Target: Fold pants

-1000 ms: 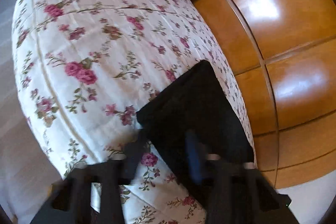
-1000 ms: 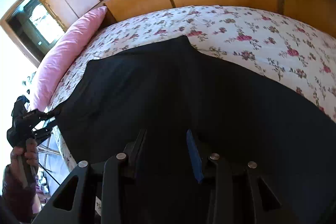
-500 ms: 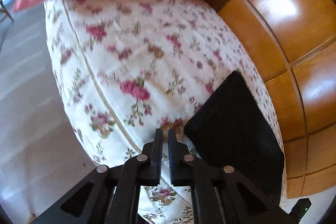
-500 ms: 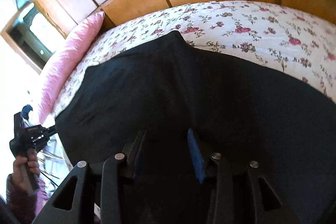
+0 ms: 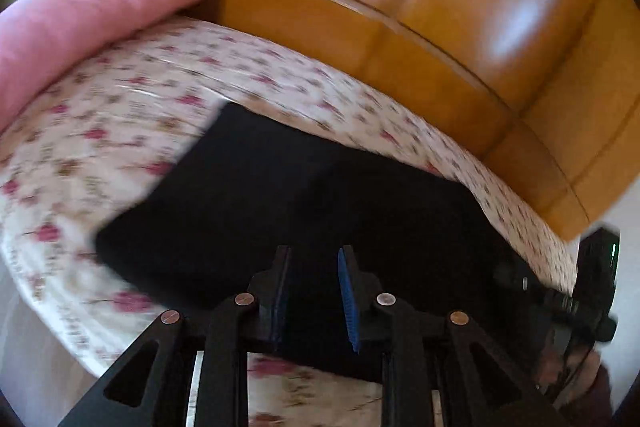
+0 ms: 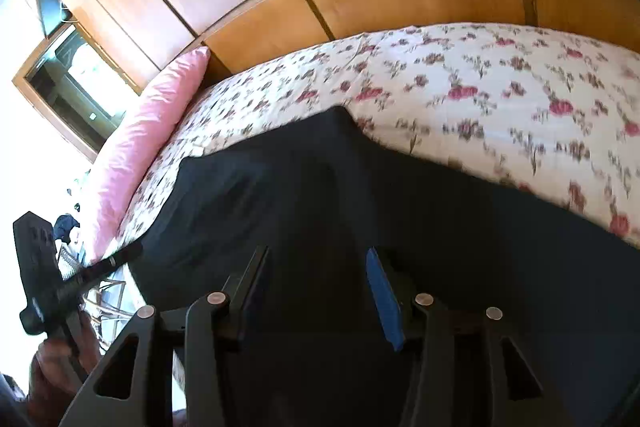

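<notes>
Two risks: both jaws opening over pants (image 6: 320,227), left gripper (image 5: 312,291) and right gripper (image 6: 316,291) clamping nothing, so could pinch bedspread (image 6: 500,91) or wrinkle fold.

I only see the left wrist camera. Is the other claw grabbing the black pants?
Observer: No. The right claw hangs over the black pants, its jaws opening, and its pads do not pinch any cloth.
Child: Where is my claw from over there?
Observer: The left claw pokes in at the near corner of the pants, by the edge of the floral bedspread. Its jaws are opening too.
Child: Who holds it?
Observer: A person's hand grips its handle, low beside the bed.
</notes>
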`<state>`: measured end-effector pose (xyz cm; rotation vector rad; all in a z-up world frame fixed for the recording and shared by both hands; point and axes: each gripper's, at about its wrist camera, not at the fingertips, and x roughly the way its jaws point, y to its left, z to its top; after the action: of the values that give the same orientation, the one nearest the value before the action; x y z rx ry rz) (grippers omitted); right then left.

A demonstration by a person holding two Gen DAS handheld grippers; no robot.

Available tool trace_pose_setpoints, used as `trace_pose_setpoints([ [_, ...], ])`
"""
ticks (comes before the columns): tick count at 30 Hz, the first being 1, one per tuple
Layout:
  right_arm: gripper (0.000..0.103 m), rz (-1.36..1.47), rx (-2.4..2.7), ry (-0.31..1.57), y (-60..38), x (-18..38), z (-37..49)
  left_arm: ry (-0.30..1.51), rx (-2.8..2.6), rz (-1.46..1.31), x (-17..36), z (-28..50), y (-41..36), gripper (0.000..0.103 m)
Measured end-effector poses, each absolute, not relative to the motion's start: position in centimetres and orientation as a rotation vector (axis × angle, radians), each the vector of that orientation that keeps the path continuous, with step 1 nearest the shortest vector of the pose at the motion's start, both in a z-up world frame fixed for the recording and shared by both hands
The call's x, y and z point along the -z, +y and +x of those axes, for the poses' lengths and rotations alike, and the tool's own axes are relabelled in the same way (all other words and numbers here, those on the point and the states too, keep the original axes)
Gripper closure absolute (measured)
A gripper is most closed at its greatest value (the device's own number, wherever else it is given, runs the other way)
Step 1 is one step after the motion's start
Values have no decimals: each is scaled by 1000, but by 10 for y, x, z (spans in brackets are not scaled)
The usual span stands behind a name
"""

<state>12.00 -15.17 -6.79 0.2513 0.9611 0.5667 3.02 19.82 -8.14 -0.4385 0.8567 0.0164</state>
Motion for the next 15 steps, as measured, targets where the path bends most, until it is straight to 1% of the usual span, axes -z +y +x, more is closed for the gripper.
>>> trace_pose_setpoints([
  [2, 55, 245, -534, 959, -153, 70, 135, 886, 12, -415, 87, 38, 184, 79],
  [3, 60, 241, -511, 971, -153, 73, 144, 898, 19, -394, 89, 37, 178, 79],
  [4, 66, 234, -480, 987, -154, 77, 151, 911, 13, -364, 92, 38, 174, 79],
  [5, 80, 234, -436, 1008, -156, 85, 163, 928, -15, -324, 97, 40, 170, 79],
  [6, 89, 234, -421, 1005, -157, 88, 169, 943, -31, -300, 101, 40, 167, 79],
  [8, 96, 224, -411, 986, -160, 93, 180, 965, -44, -277, 111, 41, 164, 79],
  [12, 99, 249, -424, 970, -166, 95, 182, 950, -63, -263, 114, 37, 162, 79],
  [15, 99, 282, -427, 971, -170, 95, 180, 961, -75, -244, 112, 41, 156, 76],
])
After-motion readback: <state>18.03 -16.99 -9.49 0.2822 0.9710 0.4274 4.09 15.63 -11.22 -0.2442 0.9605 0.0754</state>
